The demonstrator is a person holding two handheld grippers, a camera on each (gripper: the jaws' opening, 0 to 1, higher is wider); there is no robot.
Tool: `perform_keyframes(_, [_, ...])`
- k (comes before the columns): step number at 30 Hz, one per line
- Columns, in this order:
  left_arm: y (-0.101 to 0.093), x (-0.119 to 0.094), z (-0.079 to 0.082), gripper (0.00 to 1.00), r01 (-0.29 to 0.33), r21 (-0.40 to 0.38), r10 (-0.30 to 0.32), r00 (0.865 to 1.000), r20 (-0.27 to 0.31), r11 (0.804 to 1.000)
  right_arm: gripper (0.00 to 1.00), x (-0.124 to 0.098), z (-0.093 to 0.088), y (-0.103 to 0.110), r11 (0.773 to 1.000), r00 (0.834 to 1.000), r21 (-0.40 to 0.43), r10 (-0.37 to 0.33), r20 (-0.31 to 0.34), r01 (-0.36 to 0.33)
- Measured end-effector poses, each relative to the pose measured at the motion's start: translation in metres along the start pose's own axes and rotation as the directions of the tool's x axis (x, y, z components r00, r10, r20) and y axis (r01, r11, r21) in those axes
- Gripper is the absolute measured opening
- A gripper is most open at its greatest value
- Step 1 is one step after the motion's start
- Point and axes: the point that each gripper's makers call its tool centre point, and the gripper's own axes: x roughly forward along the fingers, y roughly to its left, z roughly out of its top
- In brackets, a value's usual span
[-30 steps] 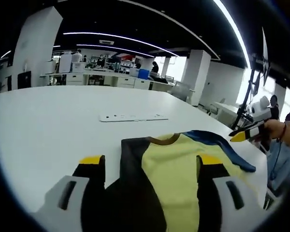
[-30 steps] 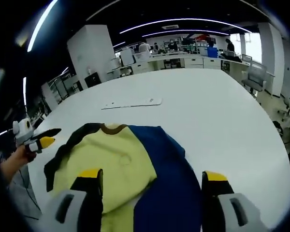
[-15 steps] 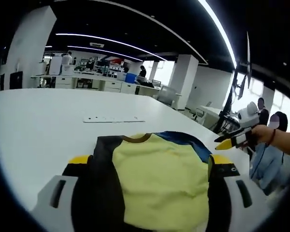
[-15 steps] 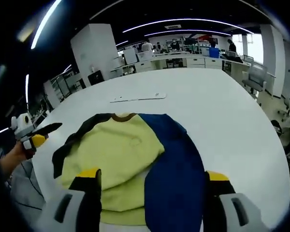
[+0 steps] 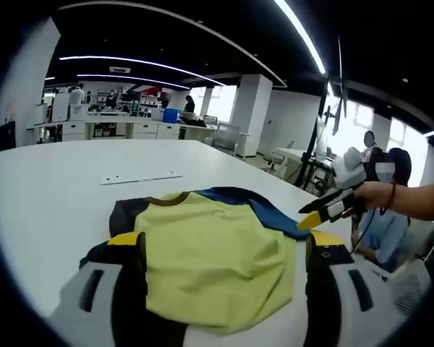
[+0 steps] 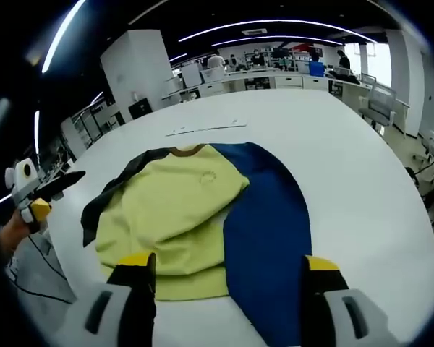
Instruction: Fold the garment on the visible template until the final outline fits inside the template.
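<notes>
Both my jaws wide, nothing held, above the shirt.

Soft yellow, navy and black knit T-shirt (image 6: pixel 202 217) lies rumpled on the white round tabletop (image 6: pixel 362 159), partly folded, collar far from me. My right gripper (image 6: pixel 220 278) & left gripper (image 5: pixel 220 249) hang over its near hem. Looks light, limp, prob. slides easily: I'd pinch hem corners or a sleeve edge, thin single layer. Can't make out any template outline.

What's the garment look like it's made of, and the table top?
Garment: likely soft knit fabric, matte; it drapes with wrinkles, in yellow, navy and black panels. Table: smooth white top, faint sheen, probably laminate; can't tell for sure.
</notes>
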Motion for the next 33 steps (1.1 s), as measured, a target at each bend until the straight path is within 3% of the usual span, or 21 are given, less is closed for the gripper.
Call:
perform_keyframes(8, [-0.028, 0.001, -0.027, 0.77, 0.064, 0.024, -0.062, 0.997, -0.051, 0.998, 0.69, -0.005, -0.021, -0.005, 1.000, 1.000, 0.012, -0.018, -0.021, 0.019])
perform_keyframes(11, [-0.034, 0.001, -0.039, 0.69, 0.080, 0.050, -0.075, 0.993, -0.089, 0.996, 0.63, -0.006, -0.028, -0.011, 0.999, 0.999, -0.001, -0.040, -0.027, 0.040])
perform_keyframes(24, [-0.060, 0.006, -0.085, 0.34, 0.163, 0.029, -0.155, 0.969, -0.190, 0.986, 0.39, -0.010, -0.054, -0.030, 0.992, 0.991, -0.032, -0.121, -0.056, 0.120])
perform_keyframes(31, [-0.069, 0.014, -0.104, 0.29, 0.169, 0.040, -0.154, 0.957, -0.246, 0.985, 0.28, -0.010, -0.060, -0.038, 0.988, 0.986, -0.032, -0.155, -0.055, 0.154])
perform_keyframes(33, [-0.070, 0.017, -0.107, 0.32, 0.164, 0.028, -0.152, 0.956, -0.251, 0.986, 0.25, -0.010, -0.060, -0.040, 0.986, 0.985, -0.029, -0.164, -0.053, 0.163])
